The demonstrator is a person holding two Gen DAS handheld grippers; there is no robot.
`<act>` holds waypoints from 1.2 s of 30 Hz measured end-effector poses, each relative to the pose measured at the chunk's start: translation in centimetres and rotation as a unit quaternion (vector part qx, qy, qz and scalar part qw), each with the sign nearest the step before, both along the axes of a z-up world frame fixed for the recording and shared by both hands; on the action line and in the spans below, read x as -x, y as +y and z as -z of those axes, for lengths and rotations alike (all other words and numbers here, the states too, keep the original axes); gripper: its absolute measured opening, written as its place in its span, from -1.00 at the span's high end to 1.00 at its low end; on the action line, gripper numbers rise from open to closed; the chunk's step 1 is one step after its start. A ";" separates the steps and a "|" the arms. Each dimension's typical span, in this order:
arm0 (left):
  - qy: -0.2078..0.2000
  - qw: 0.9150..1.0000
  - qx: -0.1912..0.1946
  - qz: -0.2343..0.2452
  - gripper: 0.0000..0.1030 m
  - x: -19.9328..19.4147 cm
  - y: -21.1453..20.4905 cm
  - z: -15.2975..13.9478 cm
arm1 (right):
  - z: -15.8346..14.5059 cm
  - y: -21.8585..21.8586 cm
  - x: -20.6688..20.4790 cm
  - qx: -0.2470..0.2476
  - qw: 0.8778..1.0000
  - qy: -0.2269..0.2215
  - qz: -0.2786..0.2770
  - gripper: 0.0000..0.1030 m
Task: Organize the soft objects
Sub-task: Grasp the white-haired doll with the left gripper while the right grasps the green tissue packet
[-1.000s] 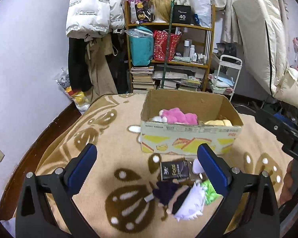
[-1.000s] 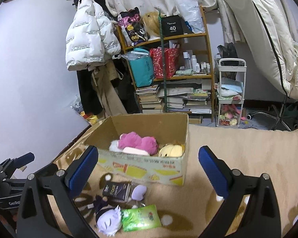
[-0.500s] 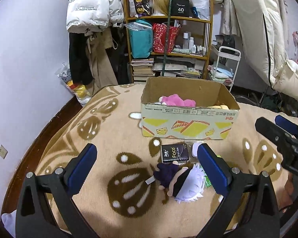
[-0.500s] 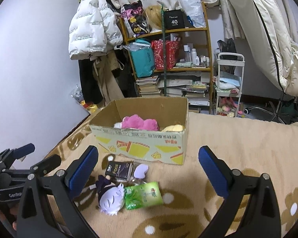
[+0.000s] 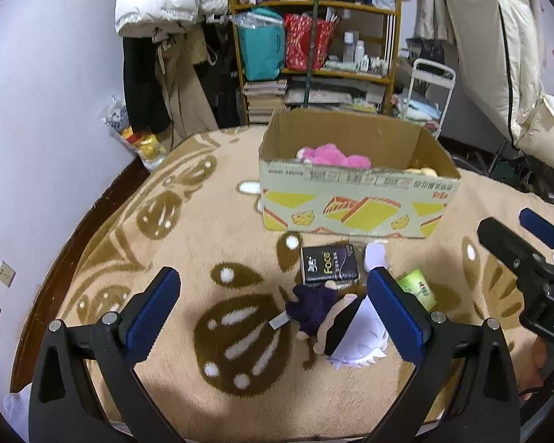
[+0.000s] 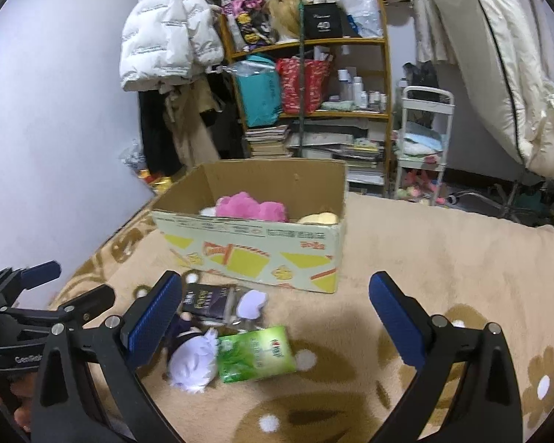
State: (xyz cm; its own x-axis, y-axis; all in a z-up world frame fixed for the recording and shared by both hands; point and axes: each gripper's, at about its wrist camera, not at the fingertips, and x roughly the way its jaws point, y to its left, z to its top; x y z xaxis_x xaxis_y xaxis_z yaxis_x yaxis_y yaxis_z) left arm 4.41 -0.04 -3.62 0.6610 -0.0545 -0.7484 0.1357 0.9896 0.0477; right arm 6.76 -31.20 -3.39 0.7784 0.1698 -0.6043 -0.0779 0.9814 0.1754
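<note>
Across our patterned blanket [image 5: 188, 243] the white-haired plush doll [image 5: 351, 336] lies before the cardboard box [image 5: 354, 206], both our left tool [image 5: 273, 317] and right tool [image 6: 277, 321] spread empty, risking snagging the green tissue pack [image 6: 256, 354] alongside

Pale wall [image 5: 48, 118] left; wooden shelf unit [image 6: 314, 85] at back, cluttered; white jacket [image 6: 166, 37] hung; tan patterned blanket [image 5: 188, 243] underfoot.

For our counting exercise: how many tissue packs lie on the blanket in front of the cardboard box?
2. The black pack lies nearest the cardboard box; the green pack lies beside the white-haired doll. Others may be hidden underneath.
</note>
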 end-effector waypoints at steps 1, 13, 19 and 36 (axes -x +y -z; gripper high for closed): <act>0.006 1.000 0.000 0.000 -0.94 -0.2 0.0 0.2 | 0.2 0.0 -0.2 0.000 1.000 0.004 0.002 -1.00; 0.040 0.999 -0.022 0.015 -0.94 -1.0 -1.3 2.0 | 2.2 -0.2 -1.9 -0.025 0.999 0.043 0.007 -1.00; 0.051 0.998 -0.032 0.026 -0.94 -1.1 -1.8 2.6 | 2.9 0.0 -2.6 -0.023 0.998 0.067 -0.002 -1.00; 0.123 0.989 -0.024 0.081 -0.94 -1.8 -4.2 5.2 | 5.5 -0.2 -4.5 -0.029 0.989 0.146 -0.007 -1.00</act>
